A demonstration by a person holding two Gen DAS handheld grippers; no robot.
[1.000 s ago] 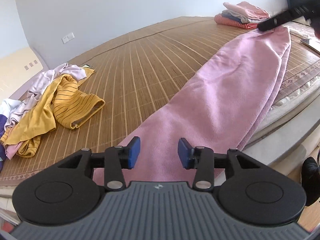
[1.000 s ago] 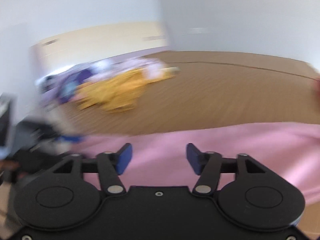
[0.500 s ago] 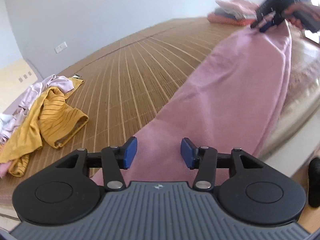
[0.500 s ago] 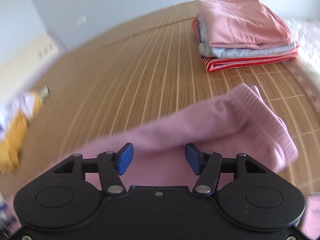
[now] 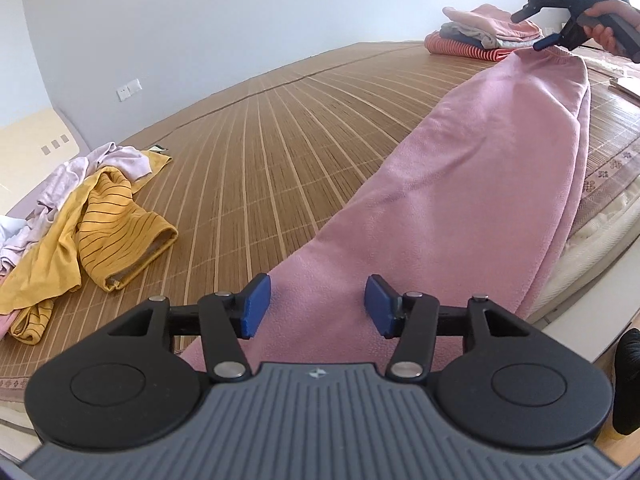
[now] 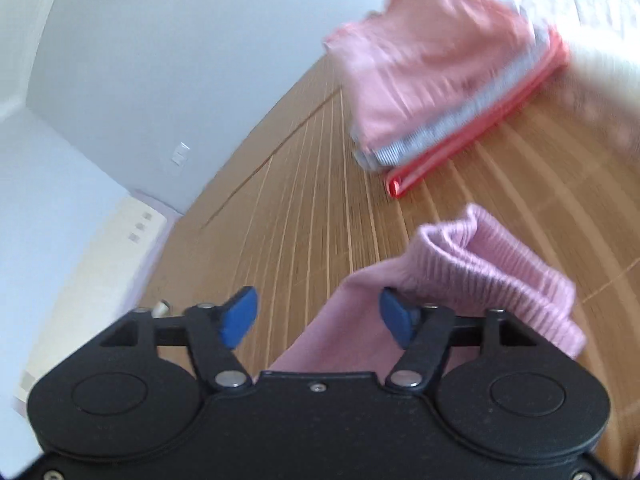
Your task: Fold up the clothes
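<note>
Left wrist: left gripper (image 5: 316, 304) opening over pink garment (image 5: 460, 184); right gripper (image 6: 318, 312) opening, rolled.

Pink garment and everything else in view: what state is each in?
Pink garment: laid out long on the mat, ribbed end bunched.
Stack: folded.
Yellow pile: crumpled, unfolded.
Left gripper: opening, over the garment.
Right gripper: opening, at the ribbed end.

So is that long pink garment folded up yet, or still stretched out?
Stretched out. The pink garment lies long across the bamboo mat, doubled lengthwise but not folded short like the folded pile.
</note>
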